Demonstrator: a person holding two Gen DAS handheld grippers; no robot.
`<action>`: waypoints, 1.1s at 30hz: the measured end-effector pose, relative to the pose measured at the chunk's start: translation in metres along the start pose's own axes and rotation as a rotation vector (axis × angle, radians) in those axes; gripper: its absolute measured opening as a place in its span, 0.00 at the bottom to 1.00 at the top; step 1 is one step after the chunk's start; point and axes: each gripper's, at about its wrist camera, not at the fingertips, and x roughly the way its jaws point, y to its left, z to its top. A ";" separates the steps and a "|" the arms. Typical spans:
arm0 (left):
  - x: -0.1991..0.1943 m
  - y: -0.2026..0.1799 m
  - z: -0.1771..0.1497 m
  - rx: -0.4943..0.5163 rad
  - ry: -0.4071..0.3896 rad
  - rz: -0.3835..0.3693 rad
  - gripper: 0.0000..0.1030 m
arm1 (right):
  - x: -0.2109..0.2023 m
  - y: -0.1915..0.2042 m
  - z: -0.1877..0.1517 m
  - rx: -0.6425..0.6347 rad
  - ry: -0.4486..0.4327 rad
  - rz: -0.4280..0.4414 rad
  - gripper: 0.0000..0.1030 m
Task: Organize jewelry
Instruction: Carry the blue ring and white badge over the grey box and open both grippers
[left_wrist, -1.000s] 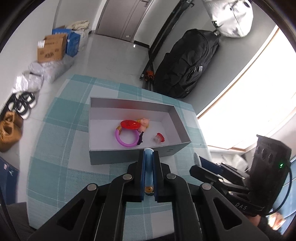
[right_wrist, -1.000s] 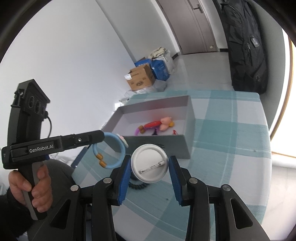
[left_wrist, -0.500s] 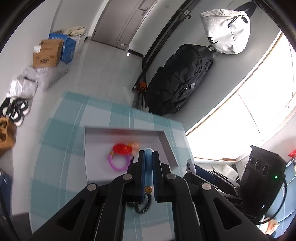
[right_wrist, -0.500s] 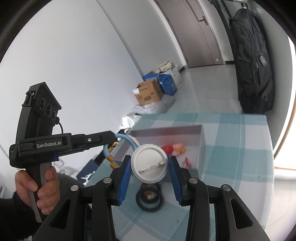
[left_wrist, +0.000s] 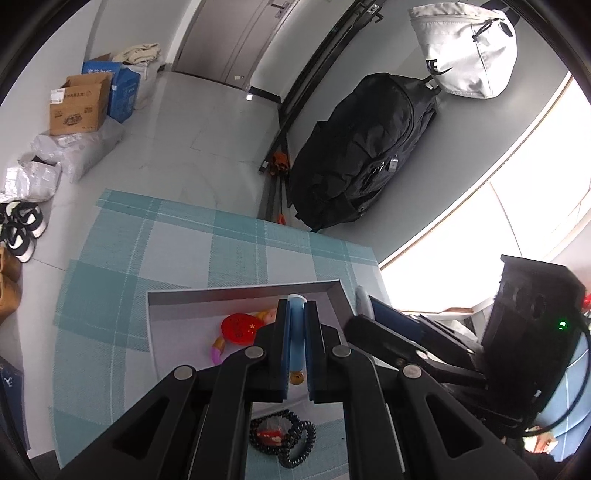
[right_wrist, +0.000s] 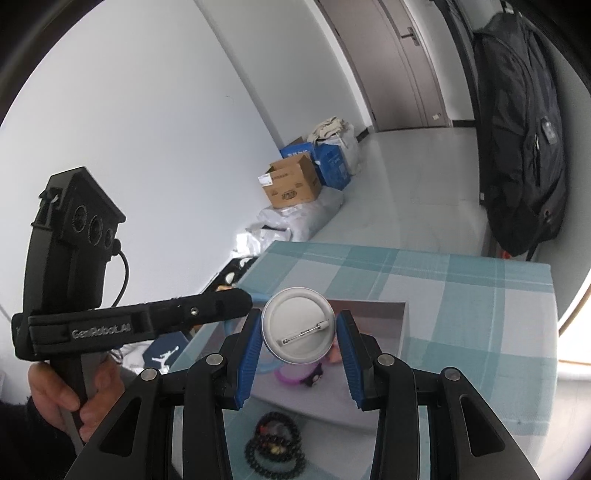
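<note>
My left gripper (left_wrist: 296, 334) is shut on a light blue bracelet (left_wrist: 296, 325) with an orange bead, held above the near wall of the grey box (left_wrist: 243, 295). In the box lie a red badge (left_wrist: 238, 328), a purple ring (left_wrist: 216, 354) and a small pink figure. My right gripper (right_wrist: 298, 332) is shut on a round white pin badge (right_wrist: 297, 330), its pin side facing the camera, above the box (right_wrist: 404, 325). In the right wrist view the left gripper (right_wrist: 242, 301) reaches in from the left. Black bead bracelets (left_wrist: 282, 439) lie on the cloth in front of the box.
The table carries a teal checked cloth (left_wrist: 122, 295). A black backpack (left_wrist: 362, 155) leans on the wall beyond it, under a white bag (left_wrist: 465, 48). Cardboard boxes (left_wrist: 79, 107), plastic bags and shoes (left_wrist: 20, 229) sit on the floor at the left. A hand (right_wrist: 74, 391) holds the left gripper's handle.
Both grippers have moved forward over the box with their loads, so the box sits lower in both views. The black bead bracelets have come into sight beneath them.
</note>
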 end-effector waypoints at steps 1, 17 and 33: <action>0.001 0.000 0.002 -0.002 0.002 -0.003 0.03 | 0.003 -0.002 0.000 0.003 0.003 0.002 0.38; 0.020 0.000 0.009 0.011 0.032 -0.022 0.03 | 0.016 -0.012 0.002 0.013 0.027 0.012 0.39; 0.002 0.022 0.014 -0.125 -0.024 -0.121 0.54 | -0.004 -0.005 -0.003 -0.049 -0.020 -0.062 0.81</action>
